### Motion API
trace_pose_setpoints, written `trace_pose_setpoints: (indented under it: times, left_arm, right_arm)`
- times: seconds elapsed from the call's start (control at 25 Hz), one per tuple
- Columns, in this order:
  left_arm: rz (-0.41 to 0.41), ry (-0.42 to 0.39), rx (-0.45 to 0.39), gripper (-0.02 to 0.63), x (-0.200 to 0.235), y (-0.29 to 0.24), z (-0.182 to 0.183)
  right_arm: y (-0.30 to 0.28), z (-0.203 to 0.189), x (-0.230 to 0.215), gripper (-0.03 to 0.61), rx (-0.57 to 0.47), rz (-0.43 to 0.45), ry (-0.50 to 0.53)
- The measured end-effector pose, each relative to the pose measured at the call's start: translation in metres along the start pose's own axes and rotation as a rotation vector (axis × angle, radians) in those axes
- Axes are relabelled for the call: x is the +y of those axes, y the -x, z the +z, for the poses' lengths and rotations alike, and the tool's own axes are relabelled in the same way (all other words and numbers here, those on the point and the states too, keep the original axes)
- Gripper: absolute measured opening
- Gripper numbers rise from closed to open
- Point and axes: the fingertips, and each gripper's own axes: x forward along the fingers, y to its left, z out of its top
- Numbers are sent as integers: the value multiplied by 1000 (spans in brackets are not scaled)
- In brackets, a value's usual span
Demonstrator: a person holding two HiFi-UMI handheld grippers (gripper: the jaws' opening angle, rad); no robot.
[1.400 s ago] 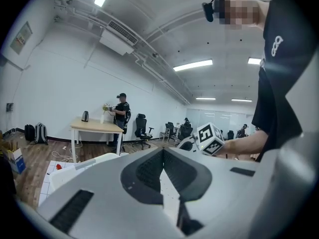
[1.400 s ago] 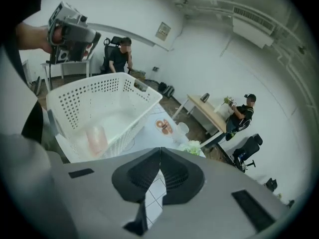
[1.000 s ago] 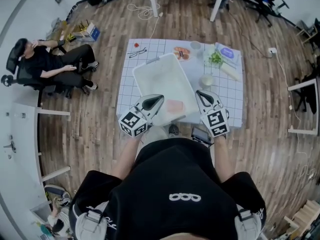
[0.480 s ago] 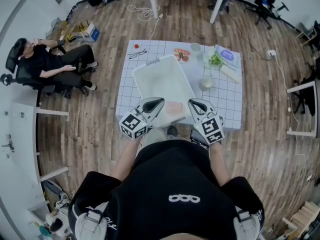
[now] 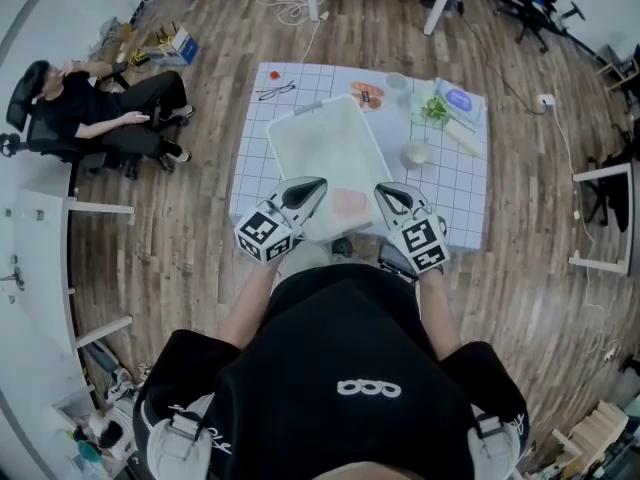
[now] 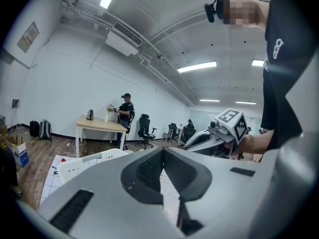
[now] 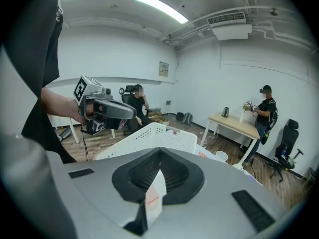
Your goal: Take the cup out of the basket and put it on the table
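We are holding the left gripper (image 5: 316, 185) and the right gripper (image 5: 386, 191) at the near edge of the table (image 5: 462, 190). Both have their jaws pressed together on nothing, probably because the job looks finished: the cup (image 5: 415, 155) is standing on the table just right of the basket (image 5: 318, 156), outside it.

right hand-held gripper (image 7: 160, 157): jaws together, empty | white basket (image 7: 155, 136): just beyond | left hand-held gripper (image 7: 105, 111): upper left
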Motion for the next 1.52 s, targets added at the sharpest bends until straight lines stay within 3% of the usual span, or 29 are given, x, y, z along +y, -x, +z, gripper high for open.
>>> trace_pose_setpoints:
  times: [0.16, 0.4, 0.64, 0.72, 0.84, 0.96, 1.2, 1.52]
  left_arm:
    - [21, 9, -9, 8, 7, 5, 2]
    - [64, 35, -24, 8, 21, 20, -2]
    - [123, 61, -54, 8, 40, 38, -5]
    - [139, 69, -62, 8, 46, 43, -6]
    - [160, 83, -72, 8, 55, 49, -6]
    - [175, 97, -74, 8, 64, 53, -8]
    - [185, 107, -72, 8, 76, 53, -9]
    - [213, 117, -59, 8, 91, 58, -12]
  right_arm:
    - [-19, -6, 12, 25, 74, 110, 77]
    - [-71, -35, 40, 26, 307, 338, 303]
    - [-125, -73, 60, 34, 497, 502, 418]
    - [-140, -91, 65, 61, 564, 535, 445]
    - [-156, -122, 71, 210, 681, 576, 472]
    - [-168, -152, 75, 273, 781, 602, 499]
    - [-182, -196, 83, 302, 898, 661, 502]
    - [-188, -232, 92, 327, 951, 692, 477]
